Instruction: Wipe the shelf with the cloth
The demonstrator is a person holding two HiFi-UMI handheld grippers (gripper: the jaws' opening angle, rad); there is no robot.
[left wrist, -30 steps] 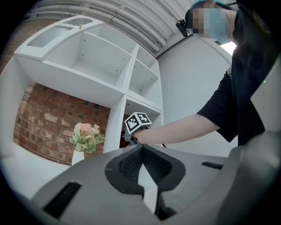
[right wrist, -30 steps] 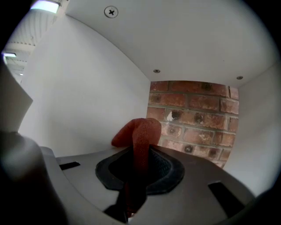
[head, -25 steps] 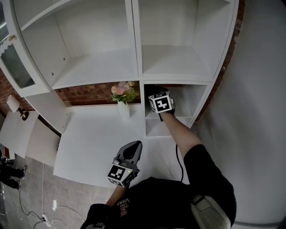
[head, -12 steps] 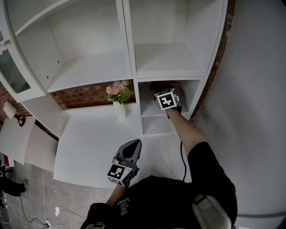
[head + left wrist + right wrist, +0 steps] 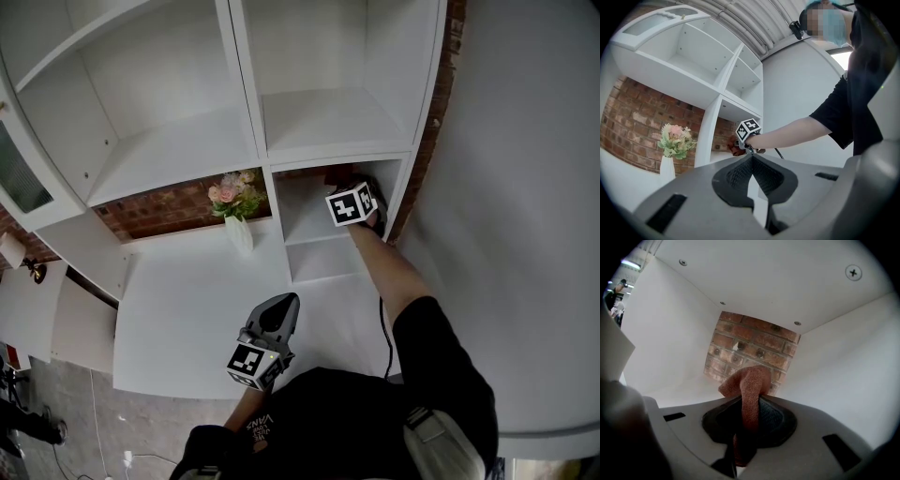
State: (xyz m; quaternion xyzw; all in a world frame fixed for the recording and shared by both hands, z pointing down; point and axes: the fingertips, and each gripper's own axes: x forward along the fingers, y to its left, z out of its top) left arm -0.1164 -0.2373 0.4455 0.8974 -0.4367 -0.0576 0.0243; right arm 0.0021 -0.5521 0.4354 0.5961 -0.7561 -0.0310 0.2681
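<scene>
the right tool [image 5: 745, 416] was pinching a rust-red cloth [image 5: 749, 380] between its jaws, with a fold bunched up past the tips and the rest trailing back through the grip. it reached inside the small cubby of the white shelf [image 5: 314, 225]. the cloth sat right at the tool's tips, ahead of them toward the brick wall [image 5: 750, 345] at the back. whether the cloth touched the board below could not be told. to wipe well, the tool would likely need to tip down so the bunched fold pressed flat on the board beneath it. it could then sweep from the back out toward the front edge in overlapping passes, with the hard jaws held off the paint and clear of the side wall near its right. the left tool [image 5: 274, 319] hung low over the tabletop [image 5: 187, 300], well apart from the cloth, its jaws pressed together on nothing. a vase of flowers [image 5: 234, 211] stood off to the right tool's left, outside the cubby.
</scene>
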